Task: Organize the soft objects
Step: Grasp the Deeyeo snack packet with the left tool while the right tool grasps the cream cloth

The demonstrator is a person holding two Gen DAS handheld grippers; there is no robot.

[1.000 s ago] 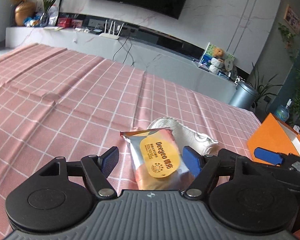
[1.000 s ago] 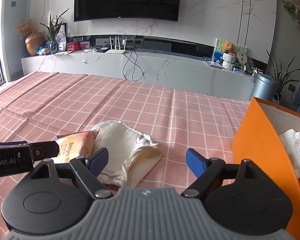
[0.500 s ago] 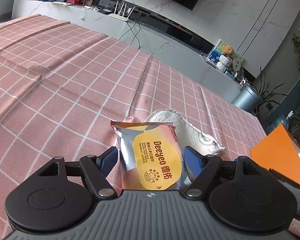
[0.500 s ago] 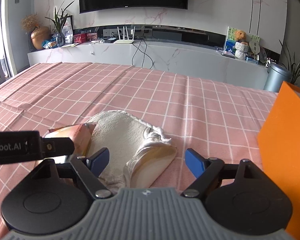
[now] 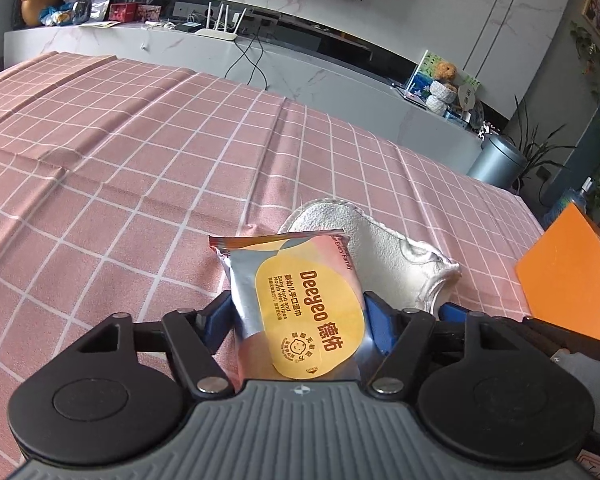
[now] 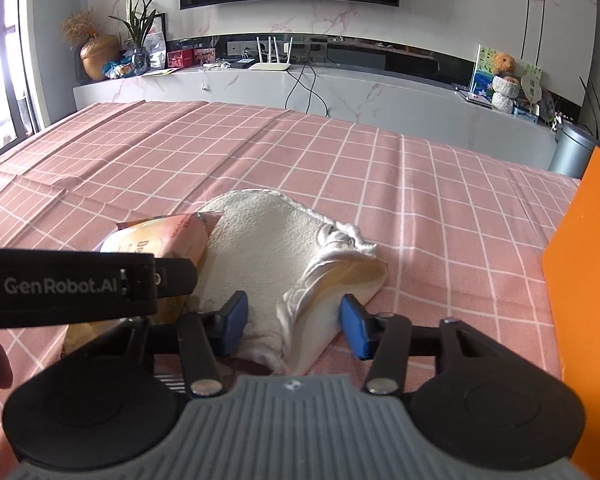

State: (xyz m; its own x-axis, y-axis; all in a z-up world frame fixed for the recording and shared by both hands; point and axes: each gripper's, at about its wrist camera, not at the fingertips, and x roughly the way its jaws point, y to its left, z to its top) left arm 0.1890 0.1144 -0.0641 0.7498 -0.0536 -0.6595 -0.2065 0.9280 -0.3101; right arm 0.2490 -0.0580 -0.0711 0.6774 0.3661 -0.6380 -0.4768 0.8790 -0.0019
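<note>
Left gripper (image 5: 298, 316): a black two-finger tool with blue pads. Between its fingers lies a silver and peach foil packet of wet wipes with a yellow oval label (image 5: 300, 308). The jaws have just been closing and both blue pads now stand against the packet's long edges, gripping it. The packet rests flat on the pink tablecloth with a white grid pattern (image 5: 140, 160), its sealed far end pointing away from the tool and its near end reaching back between the fingers to the gripper's body.

Right gripper (image 6: 294, 322): same make. Its jaws have also just been closing. Between them lies the near end of a cream terry cloth pouch with a white frilled opening and a tan lining (image 6: 276, 256). The left pad touches the cloth; the right pad stands just beside the tan lining, and contact there cannot be confirmed. A grip is therefore not established, and the jaws read as partly closed around the cloth.

Relative layout: the pouch lies on the tablecloth directly right of the packet, and the packet's far right corner overlaps the pouch's edge. The two grippers sit side by side, nearly touching. An orange cardboard box (image 6: 580, 280) stands at the right edge of the table, apart from the pouch.
</note>
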